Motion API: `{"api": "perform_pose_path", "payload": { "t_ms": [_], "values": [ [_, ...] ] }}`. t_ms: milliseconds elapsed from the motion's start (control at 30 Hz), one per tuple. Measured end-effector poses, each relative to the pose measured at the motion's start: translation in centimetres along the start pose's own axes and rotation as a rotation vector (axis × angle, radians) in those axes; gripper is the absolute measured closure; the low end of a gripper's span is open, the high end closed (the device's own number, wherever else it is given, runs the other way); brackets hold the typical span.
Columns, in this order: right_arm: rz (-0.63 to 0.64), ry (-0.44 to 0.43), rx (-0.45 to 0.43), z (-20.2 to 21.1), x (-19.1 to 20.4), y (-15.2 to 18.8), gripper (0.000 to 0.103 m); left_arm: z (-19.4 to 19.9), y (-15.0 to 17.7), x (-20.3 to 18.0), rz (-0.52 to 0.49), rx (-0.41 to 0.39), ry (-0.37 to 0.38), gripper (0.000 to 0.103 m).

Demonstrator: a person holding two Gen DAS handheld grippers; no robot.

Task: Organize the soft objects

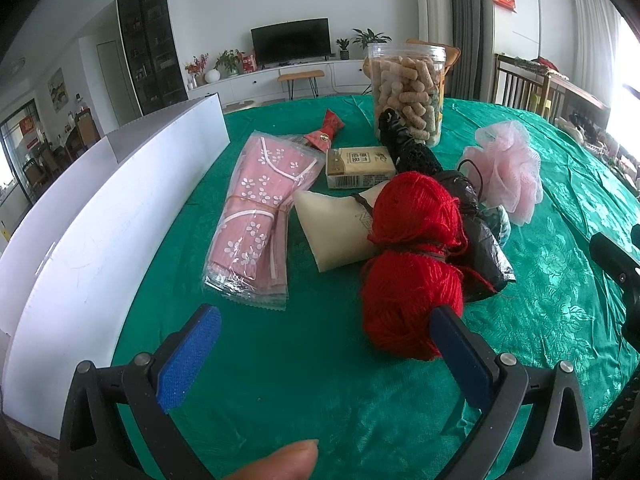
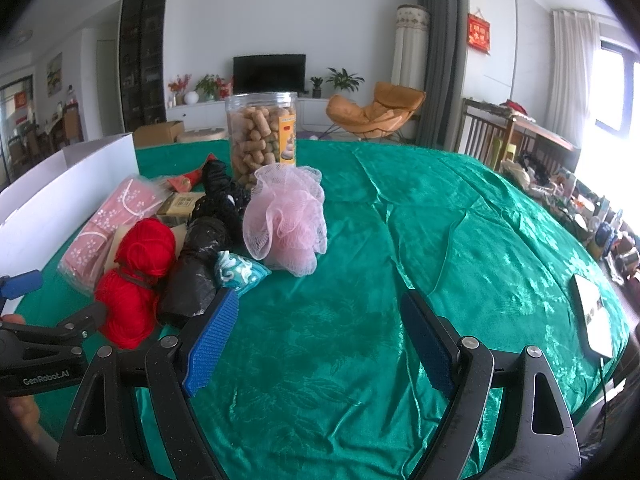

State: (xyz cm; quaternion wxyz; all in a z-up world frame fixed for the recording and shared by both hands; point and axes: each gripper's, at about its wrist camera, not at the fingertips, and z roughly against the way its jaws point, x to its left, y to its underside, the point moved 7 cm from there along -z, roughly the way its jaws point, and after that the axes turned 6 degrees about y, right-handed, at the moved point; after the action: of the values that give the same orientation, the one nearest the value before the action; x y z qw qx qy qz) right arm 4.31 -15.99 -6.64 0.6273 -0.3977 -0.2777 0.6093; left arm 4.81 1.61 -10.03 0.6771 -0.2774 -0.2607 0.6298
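Note:
A pile of soft things lies on the green tablecloth (image 1: 304, 380). A red yarn ball (image 1: 412, 264) sits nearest, just ahead of my left gripper (image 1: 326, 316), which is open and empty. Beside it lie a pink packet of masks (image 1: 256, 216), a cream pouch (image 1: 340, 232), a black plastic bag (image 1: 480, 248) and a pink mesh sponge (image 1: 508, 164). My right gripper (image 2: 316, 312) is open and empty over bare cloth, with the pink mesh sponge (image 2: 286, 216), black bag (image 2: 196, 268), a teal patterned pouch (image 2: 238, 272) and red yarn (image 2: 136, 276) to its front left.
A white box (image 1: 100, 224) with tall walls stands along the left. A clear jar of snacks (image 1: 406, 92) stands behind the pile, with a small yellow carton (image 1: 360, 166) and a black net item (image 1: 404, 144). A phone (image 2: 592, 312) lies at the table's right edge.

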Motion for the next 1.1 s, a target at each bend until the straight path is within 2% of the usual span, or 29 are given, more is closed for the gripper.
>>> {"api": "perform_pose_path", "payload": {
  "t_ms": [533,800,1100],
  "values": [
    [0.008,-0.004,0.009,-0.1,0.6,0.5,0.017,-0.2,0.3,0.0,0.009,0.003,0.009,0.0],
    [-0.003,-0.015,0.032,-0.3,0.1,0.5,0.018,0.5,-0.7,0.5,0.023,-0.009,0.018,0.0],
    [-0.074,-0.068,0.09,-1.2,-0.7,0.7,0.018,2.0,-1.4,4.9,0.054,-0.022,-0.007,0.0]
  ]
}}
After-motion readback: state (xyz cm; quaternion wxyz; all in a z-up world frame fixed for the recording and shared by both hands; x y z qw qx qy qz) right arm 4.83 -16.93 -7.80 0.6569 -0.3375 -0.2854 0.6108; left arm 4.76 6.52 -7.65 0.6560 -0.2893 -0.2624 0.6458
